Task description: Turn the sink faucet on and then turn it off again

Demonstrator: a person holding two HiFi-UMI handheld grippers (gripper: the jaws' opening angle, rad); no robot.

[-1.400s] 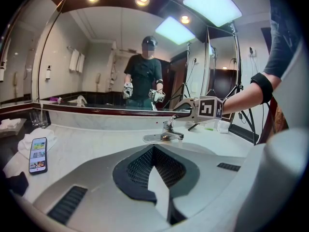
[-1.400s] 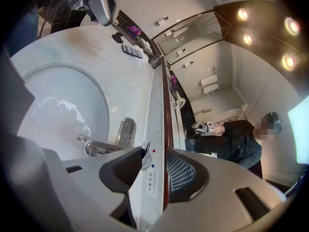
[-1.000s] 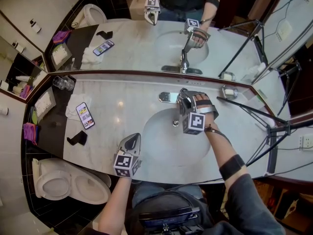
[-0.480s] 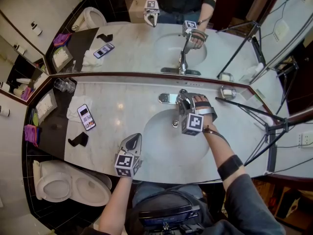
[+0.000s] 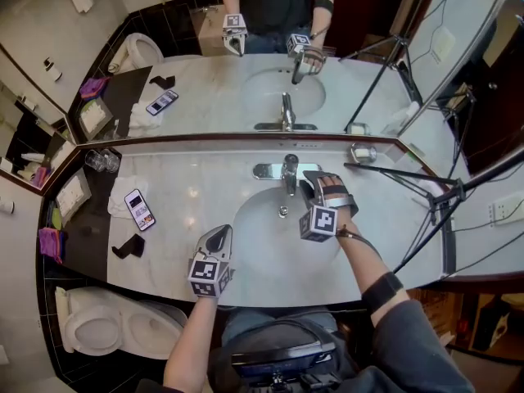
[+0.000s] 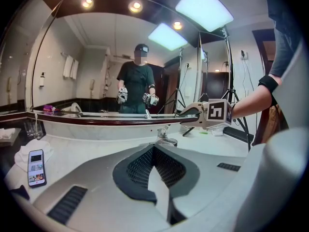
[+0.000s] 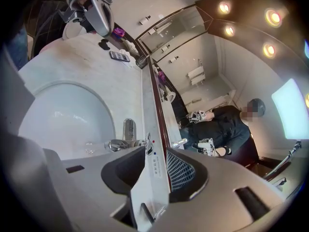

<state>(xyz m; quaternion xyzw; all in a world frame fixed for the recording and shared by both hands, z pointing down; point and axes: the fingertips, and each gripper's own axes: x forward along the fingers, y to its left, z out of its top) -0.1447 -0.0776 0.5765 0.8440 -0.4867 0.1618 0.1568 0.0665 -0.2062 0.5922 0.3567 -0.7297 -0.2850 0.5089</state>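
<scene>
The chrome faucet (image 5: 288, 170) stands behind the white basin (image 5: 260, 229), and its handle is free. My right gripper (image 5: 309, 183) hovers just right of it, apart from it. In the right gripper view the faucet (image 7: 128, 129) lies ahead of the jaws, which are closing with nothing between them (image 7: 154, 151). My left gripper (image 5: 219, 232) hangs over the counter's front edge, left of the basin. Its tips meet (image 6: 153, 148) on nothing, and the faucet (image 6: 164, 135) shows far ahead. I see no water stream.
A phone (image 5: 140, 210), a white cloth (image 5: 121, 193), glasses (image 5: 101, 160) and a black object (image 5: 129, 246) lie on the left. A small dish (image 5: 363, 154) and a tripod leg (image 5: 393, 174) are on the right. The mirror (image 5: 246, 97) rises behind, and a toilet (image 5: 115, 322) stands below left.
My right gripper has come off the faucet's top and drawn back to the right, leaving the faucet uncovered. The left gripper has barely moved.
</scene>
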